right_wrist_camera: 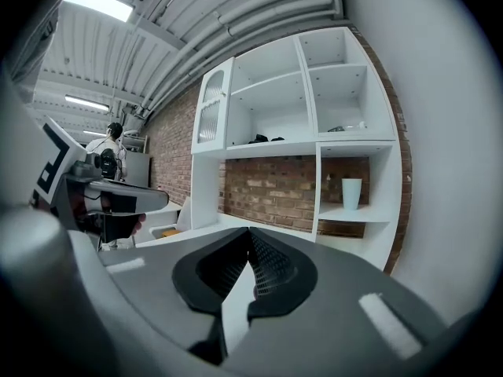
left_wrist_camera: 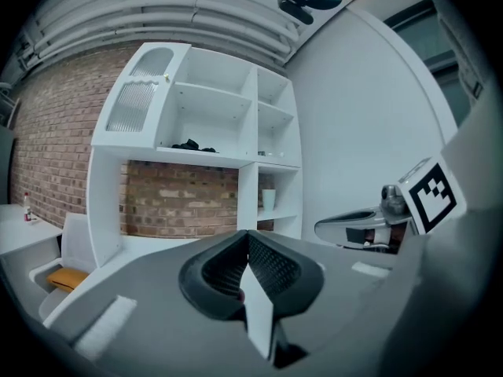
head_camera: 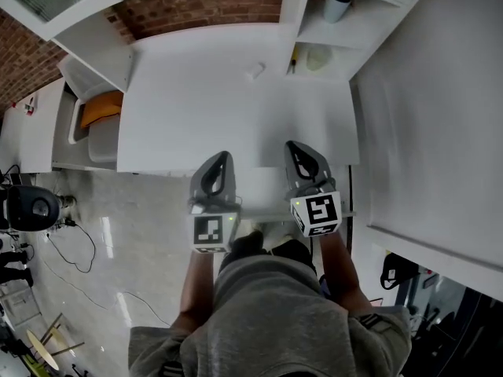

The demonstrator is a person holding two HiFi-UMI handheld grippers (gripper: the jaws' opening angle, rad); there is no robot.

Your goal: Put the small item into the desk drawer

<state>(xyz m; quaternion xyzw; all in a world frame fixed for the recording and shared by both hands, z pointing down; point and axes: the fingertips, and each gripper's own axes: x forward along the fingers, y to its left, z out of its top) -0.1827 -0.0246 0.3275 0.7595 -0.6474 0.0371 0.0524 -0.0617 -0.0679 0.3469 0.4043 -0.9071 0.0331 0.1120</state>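
Observation:
A small white item (head_camera: 254, 71) lies far back on the white desk (head_camera: 196, 108), close to the shelf unit. Both grippers hover side by side over the desk's near edge, pointing at the back wall. My left gripper (head_camera: 223, 157) has its jaws together with nothing between them, as the left gripper view (left_wrist_camera: 247, 236) also shows. My right gripper (head_camera: 291, 146) is likewise shut and empty, its tips meeting (right_wrist_camera: 250, 234). Each gripper shows in the other's view, the right gripper (left_wrist_camera: 369, 228) and the left gripper (right_wrist_camera: 110, 199). No open drawer is visible.
A white shelf unit (head_camera: 330, 30) stands at the desk's back right with a pale cup (head_camera: 338, 5) on it. A chair with an orange cushion (head_camera: 100, 108) sits left of the desk. A white panel (head_camera: 440, 116) rises on the right. Cables and gear (head_camera: 31, 208) lie on the floor.

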